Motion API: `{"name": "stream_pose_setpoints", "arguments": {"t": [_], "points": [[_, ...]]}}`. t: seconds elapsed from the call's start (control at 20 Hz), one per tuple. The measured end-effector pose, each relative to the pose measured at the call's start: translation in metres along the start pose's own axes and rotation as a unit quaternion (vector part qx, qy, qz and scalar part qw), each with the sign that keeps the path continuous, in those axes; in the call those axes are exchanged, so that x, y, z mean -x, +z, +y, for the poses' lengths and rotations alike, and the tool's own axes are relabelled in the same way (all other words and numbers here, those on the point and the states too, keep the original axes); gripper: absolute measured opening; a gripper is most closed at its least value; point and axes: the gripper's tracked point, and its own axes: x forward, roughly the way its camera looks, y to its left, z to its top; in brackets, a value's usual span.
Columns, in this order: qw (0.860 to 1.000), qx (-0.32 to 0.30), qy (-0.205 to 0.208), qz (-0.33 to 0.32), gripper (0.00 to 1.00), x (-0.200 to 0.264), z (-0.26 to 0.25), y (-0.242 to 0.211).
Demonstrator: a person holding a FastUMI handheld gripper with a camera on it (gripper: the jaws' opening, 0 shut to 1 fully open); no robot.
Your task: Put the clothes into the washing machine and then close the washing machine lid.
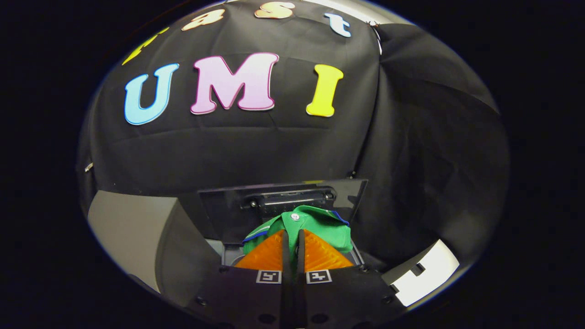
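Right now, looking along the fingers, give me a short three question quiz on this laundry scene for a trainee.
1. True or false: the fingers are closed together on the green cloth shirt with a white button.
2. Multiple choice: the dark washing machine lid beyond the shirt is A) raised open, B) shut flat, C) removed.
3. Fill in: the shirt's collar edge carries a thin ____ and white trim.

Key: 1 true; 2 A; 3 blue.
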Motion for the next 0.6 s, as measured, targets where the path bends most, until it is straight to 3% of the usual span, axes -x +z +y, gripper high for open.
{"name": "stream_pose_setpoints", "arguments": {"t": [0.2,0.6], "points": [[0.999,0.004,-0.005,0.032,0.05,-0.032,-0.005,-0.033],[0.992,0.059,0.026,0.111,0.05,-0.082,0.007,-0.114]]}}
